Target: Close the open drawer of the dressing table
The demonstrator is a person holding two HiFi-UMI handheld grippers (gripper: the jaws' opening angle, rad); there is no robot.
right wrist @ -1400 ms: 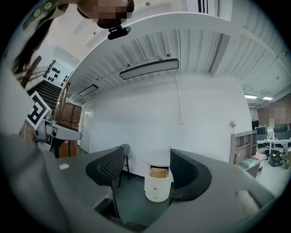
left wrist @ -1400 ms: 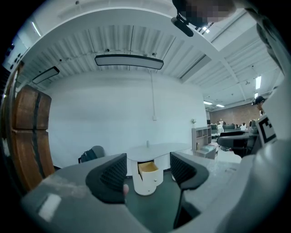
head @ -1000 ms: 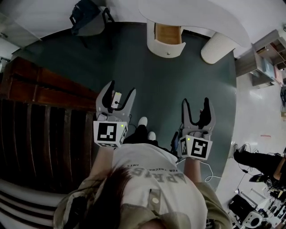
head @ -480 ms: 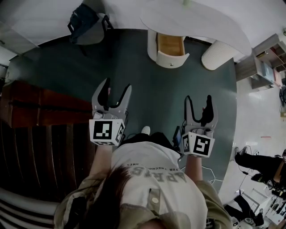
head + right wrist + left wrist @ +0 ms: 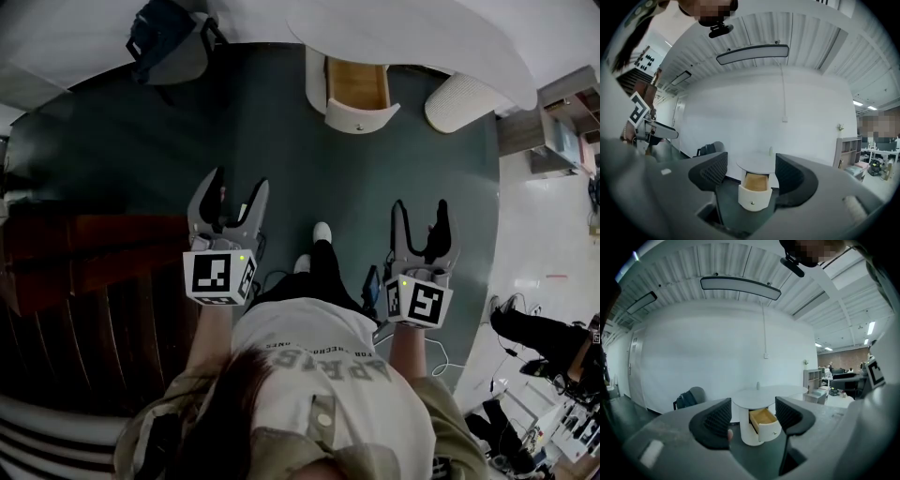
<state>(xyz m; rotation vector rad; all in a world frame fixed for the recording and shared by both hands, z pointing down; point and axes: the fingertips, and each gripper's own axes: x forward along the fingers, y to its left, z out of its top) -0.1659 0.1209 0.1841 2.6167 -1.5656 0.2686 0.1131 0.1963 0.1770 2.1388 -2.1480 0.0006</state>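
Note:
The white dressing table (image 5: 412,33) stands at the far wall, its curved drawer (image 5: 359,94) pulled out with a bare wooden inside and a small knob on its front. The open drawer (image 5: 764,422) shows between the jaws in the left gripper view, and the drawer (image 5: 754,190) also sits between the jaws in the right gripper view. My left gripper (image 5: 230,192) and right gripper (image 5: 419,214) are both open and hold nothing. Both are well short of the drawer, over the dark floor.
A white ribbed stool (image 5: 459,101) lies right of the drawer. A grey chair with a dark bag (image 5: 167,42) stands at the far left. A dark wooden bed frame (image 5: 84,272) runs along my left. Shelves (image 5: 562,122) and cables (image 5: 525,337) are at the right.
I have stepped forward: the table and drawer now sit slightly lower and larger in the head view. Both grippers stay open and level.

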